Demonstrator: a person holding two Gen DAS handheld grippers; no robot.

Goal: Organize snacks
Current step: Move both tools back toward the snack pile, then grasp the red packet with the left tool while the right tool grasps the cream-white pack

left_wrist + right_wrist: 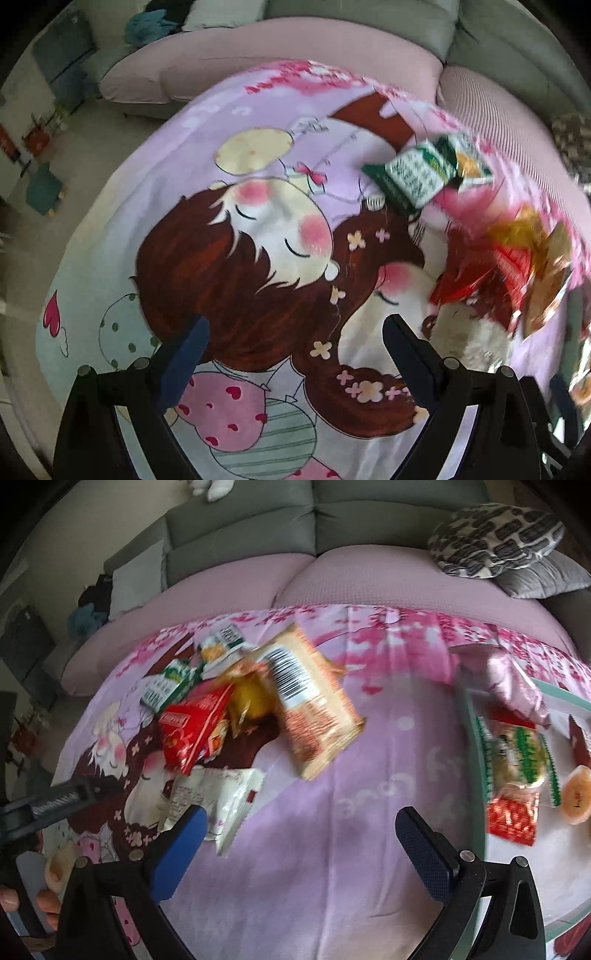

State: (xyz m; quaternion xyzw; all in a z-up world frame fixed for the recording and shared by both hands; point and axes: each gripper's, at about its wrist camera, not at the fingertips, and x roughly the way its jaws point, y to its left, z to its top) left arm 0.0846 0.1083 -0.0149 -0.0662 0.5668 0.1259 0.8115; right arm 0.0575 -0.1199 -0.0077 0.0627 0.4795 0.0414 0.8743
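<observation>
A pile of snack packets lies on a cartoon-print cloth (332,849): a tan packet with a barcode (314,701), a red packet (195,727), a yellow one (251,698), a green-and-white packet (162,686) and a white wrapper (218,801). My right gripper (299,819) is open and empty above the cloth, just right of the white wrapper. My left gripper (295,328) is open and empty over the cartoon faces; the green-and-white packet (410,177) and red packet (480,280) lie to its right.
A pale tray (517,867) at the right holds a pink packet (513,683), a green-edged packet (517,760), a small red packet (511,816) and an orange jelly cup (576,797). A pink sofa cushion (369,579) and patterned pillow (495,535) lie behind.
</observation>
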